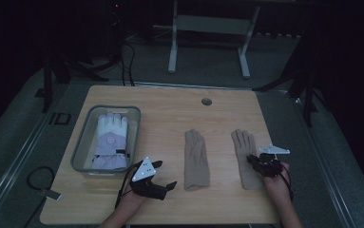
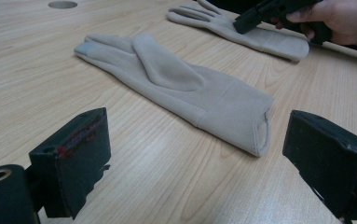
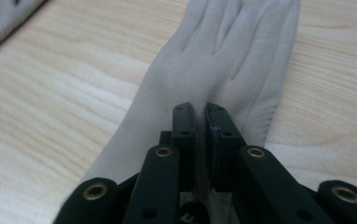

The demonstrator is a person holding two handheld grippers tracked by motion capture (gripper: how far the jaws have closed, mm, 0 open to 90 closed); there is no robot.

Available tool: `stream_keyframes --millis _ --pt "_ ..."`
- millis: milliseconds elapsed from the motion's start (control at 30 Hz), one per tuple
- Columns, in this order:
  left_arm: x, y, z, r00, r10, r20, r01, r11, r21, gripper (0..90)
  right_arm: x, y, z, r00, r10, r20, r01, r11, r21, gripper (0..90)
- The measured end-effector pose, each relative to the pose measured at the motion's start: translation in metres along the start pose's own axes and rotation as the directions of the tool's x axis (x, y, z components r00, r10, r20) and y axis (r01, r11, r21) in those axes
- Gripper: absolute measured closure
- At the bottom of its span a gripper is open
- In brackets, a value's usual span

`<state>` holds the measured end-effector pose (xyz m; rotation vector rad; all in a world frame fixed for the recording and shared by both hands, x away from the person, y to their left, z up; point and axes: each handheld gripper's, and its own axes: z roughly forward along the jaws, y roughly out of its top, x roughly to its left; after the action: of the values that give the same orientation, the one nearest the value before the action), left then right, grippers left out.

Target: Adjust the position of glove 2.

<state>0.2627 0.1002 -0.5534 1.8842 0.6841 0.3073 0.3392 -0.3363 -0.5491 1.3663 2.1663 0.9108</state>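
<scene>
Jaws of the right gripper [image 3: 200,122] pinch the fabric of the right beige glove [image 1: 244,156], low in the right half of the high view. A firm pinch and straight lift should suit. The left gripper [image 2: 195,158] hangs wide open near the other glove [image 2: 176,88].

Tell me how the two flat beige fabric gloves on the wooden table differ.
The left beige fabric glove lies untouched, while the right beige fabric glove is pinched near its middle by the right tongs, whose jaws are nearly together. The left glove lies in front of the open left tongs, its open cuff turned toward them; the right glove's cuff is partly hidden by the hand. Both lie flat, fingers pointing away from the person, and look the same colour and size.
</scene>
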Motion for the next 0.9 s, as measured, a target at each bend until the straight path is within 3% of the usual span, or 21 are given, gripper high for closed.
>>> stream_keyframes --millis 200,300,467,633,900 --pt "0.001 0.000 0.000 1.0000 -0.001 0.000 0.001 1.0000 0.001 7.6 0.013 0.011 -0.010 0.9956 0.055 0.075 -0.053 0.998 -0.035 84.4" --pt "0.000 0.000 0.000 1.0000 -0.002 0.000 0.002 1.0000 -0.002 7.6 0.021 0.021 -0.018 0.9921 0.099 0.077 -0.093 0.993 -0.068 84.3" --pt "-0.001 0.000 0.000 1.0000 -0.003 0.005 0.003 1.0000 -0.002 7.6 0.045 0.038 -0.027 0.9890 0.118 0.089 -0.108 0.988 -0.112 84.3" --pt "-0.002 0.001 -0.001 1.0000 0.009 0.004 -0.009 1.0000 -0.002 7.6 0.068 0.053 -0.031 0.9857 0.151 0.075 -0.139 0.980 -0.144 84.3" --pt "-0.001 0.001 -0.001 0.9999 0.010 0.004 -0.010 0.9999 -0.007 7.6 0.108 0.080 -0.029 0.9911 0.132 0.017 -0.128 0.980 -0.151 84.3"
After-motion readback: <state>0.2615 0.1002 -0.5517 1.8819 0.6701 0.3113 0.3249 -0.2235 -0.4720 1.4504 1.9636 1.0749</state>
